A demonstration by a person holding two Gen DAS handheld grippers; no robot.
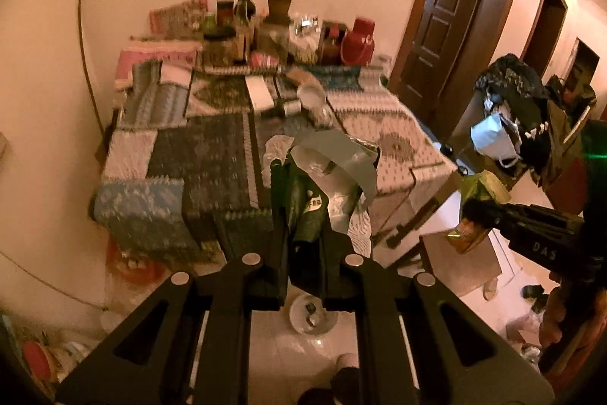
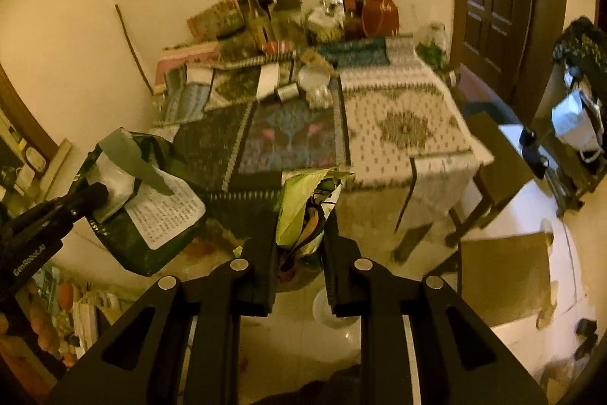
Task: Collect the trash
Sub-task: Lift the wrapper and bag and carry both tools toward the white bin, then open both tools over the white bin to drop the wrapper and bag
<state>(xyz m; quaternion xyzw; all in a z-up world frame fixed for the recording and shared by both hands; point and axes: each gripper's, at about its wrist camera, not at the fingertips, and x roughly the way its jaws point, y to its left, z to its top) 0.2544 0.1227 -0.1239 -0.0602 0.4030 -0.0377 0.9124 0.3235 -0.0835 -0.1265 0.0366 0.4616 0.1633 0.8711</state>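
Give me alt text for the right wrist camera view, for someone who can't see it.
The right gripper is shut on a crumpled yellow-green snack wrapper, held up in front of a table covered in patterned cloths. At left, the left gripper holds a dark green bag; bottles and jars crowd the table's far edge.

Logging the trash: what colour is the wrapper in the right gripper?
Mostly lime green wrapper, clearest in the right wrist view.
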